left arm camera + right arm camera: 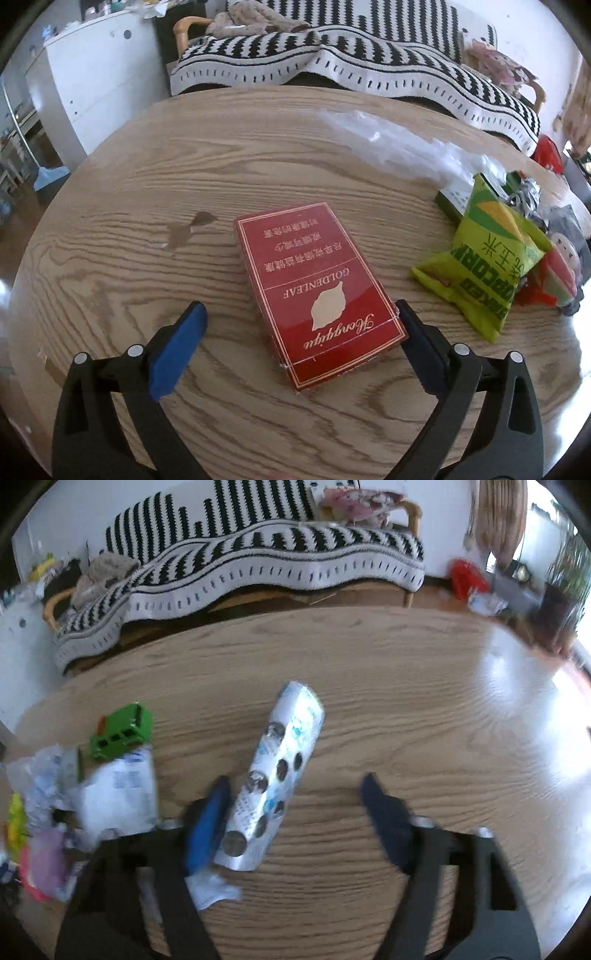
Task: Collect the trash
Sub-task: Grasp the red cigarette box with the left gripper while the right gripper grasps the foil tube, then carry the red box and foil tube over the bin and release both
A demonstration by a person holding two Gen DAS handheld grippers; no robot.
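Observation:
A red cigarette box (pixel 314 288) lies flat on the round wooden table (pixel 122 229). My left gripper (pixel 298 305) is open and straddles the box's near end; the right pad sits at the box's edge, while the left pad stands well clear. In the right wrist view, which is blurred, a silver blister pack (pixel 284 738) lies on the table (pixel 406 709) between the fingers of my right gripper (pixel 295 779). That gripper looks open, with its left pad next to the pack and its right pad far off.
A green popcorn bag (pixel 487 258), crumpled clear plastic (pixel 399 147) and other wrappers lie at the table's right. A green toy bus (pixel 122 731) and a white wrapper (pixel 118 794) sit left of the right gripper. A sofa with a striped blanket (pixel 332 62) stands behind the table.

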